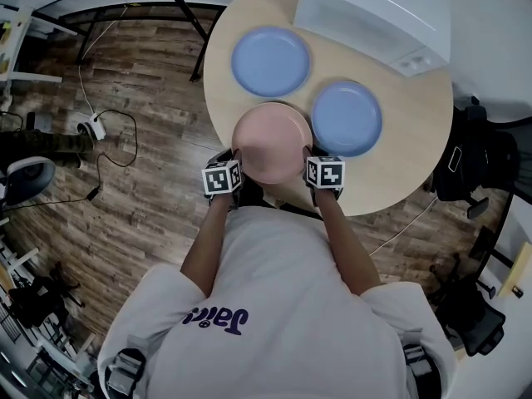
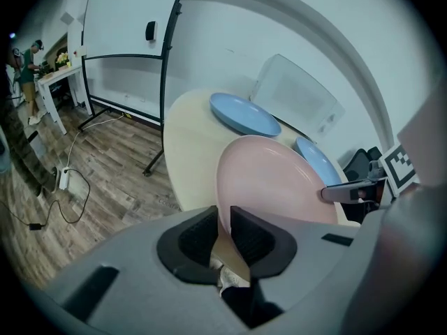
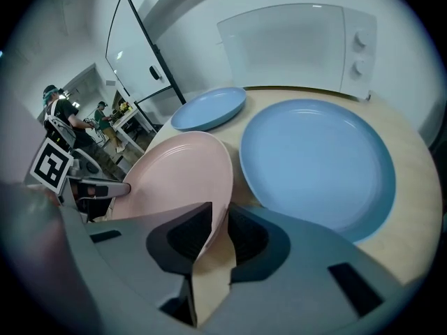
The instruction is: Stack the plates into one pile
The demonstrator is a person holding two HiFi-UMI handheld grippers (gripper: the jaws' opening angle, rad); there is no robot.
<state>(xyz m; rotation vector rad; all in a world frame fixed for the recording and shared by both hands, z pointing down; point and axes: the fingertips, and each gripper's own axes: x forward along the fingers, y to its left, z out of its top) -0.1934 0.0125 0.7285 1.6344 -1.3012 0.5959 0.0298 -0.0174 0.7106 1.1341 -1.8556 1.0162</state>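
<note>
A pink plate lies at the near edge of the round wooden table. My left gripper is shut on the plate's left rim, and my right gripper is shut on its right rim. In the left gripper view the pink plate has its rim pinched between the pads of the left gripper. The right gripper pinches the pink plate the same way. One blue plate rests at the table's far left and another blue plate lies just right of the pink one.
A white microwave stands at the back of the table, behind the blue plates. Black office chairs sit to the right. A power strip with cables lies on the wood floor at the left, and a black frame leg stands behind the table.
</note>
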